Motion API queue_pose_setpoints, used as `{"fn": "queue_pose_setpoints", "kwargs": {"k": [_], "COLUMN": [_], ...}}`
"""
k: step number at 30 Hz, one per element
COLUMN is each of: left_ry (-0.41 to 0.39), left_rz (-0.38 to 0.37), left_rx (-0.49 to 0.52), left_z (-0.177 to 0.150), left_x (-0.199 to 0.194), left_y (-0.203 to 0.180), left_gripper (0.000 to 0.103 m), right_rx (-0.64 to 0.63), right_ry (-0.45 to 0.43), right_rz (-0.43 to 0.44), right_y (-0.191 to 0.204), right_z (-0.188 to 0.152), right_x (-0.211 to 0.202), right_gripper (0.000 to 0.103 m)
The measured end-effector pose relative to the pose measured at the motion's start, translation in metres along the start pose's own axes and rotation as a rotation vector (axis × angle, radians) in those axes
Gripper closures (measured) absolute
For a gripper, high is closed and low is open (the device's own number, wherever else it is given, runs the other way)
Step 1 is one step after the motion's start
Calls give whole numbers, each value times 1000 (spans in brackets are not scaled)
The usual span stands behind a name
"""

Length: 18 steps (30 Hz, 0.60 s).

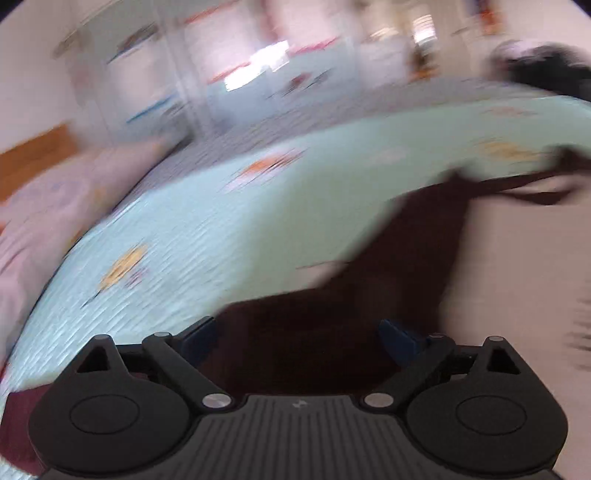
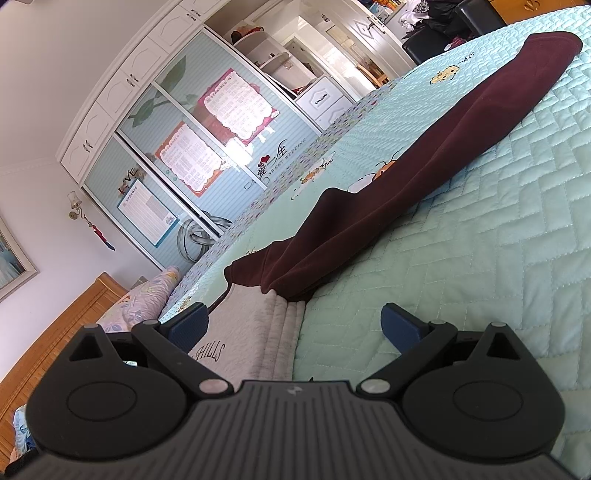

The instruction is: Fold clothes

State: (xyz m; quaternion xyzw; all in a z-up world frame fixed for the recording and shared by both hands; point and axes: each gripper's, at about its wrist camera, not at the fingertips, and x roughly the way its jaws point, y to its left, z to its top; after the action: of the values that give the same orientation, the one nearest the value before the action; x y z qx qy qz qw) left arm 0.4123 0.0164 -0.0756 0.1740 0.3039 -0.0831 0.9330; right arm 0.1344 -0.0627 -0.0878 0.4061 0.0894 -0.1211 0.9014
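Note:
A sweatshirt lies on a mint quilted bed cover (image 2: 498, 206). Its grey body (image 2: 240, 339) carries dark lettering, and one long maroon sleeve (image 2: 436, 155) stretches away toward the far right. My right gripper (image 2: 293, 325) is open and empty, low over the grey hem edge, one finger over the grey cloth and one over the quilt. In the blurred left wrist view, my left gripper (image 1: 299, 339) is open over maroon cloth (image 1: 351, 295), with the pale body (image 1: 517, 258) at right. Whether it touches the cloth I cannot tell.
A wardrobe (image 2: 177, 122) with glass doors and posters stands past the bed's far side. A wooden headboard (image 2: 55, 332) and flowered pillows (image 2: 147, 302) are at the left. Dark stools and clutter (image 2: 454, 22) sit at the far right corner.

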Motion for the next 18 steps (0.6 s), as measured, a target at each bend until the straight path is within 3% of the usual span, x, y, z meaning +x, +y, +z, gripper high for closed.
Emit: {"fn": "queue_pose_setpoints", "kwargs": {"k": [1, 2, 4, 5, 6, 15, 17, 18], "left_ry": [41, 87, 95, 68, 36, 26, 79, 74], "left_rz": [19, -13, -104, -92, -69, -418, -216, -258], "left_rx": [-130, -319, -589, -608, -580, -264, -171, -254], "left_z": [0, -2, -10, -10, -9, -9, -21, -30], "left_x": [18, 29, 26, 14, 0, -58, -42, -41], "left_y": [27, 59, 101, 107, 106, 8, 3, 17], "left_gripper": [0, 0, 2, 4, 4, 1, 0, 0], "right_rx": [0, 1, 1, 0, 0, -4, -3, -2], "right_ry": [0, 0, 0, 0, 1, 2, 1, 1], "right_rz": [0, 1, 1, 1, 0, 0, 0, 1], "right_y": [0, 0, -1, -1, -2, -1, -1, -1], "right_z": [0, 0, 0, -1, -1, -1, -1, -1], "right_x": [0, 0, 0, 0, 0, -2, -3, -3], "right_gripper": [3, 3, 3, 3, 3, 3, 3, 3]}}
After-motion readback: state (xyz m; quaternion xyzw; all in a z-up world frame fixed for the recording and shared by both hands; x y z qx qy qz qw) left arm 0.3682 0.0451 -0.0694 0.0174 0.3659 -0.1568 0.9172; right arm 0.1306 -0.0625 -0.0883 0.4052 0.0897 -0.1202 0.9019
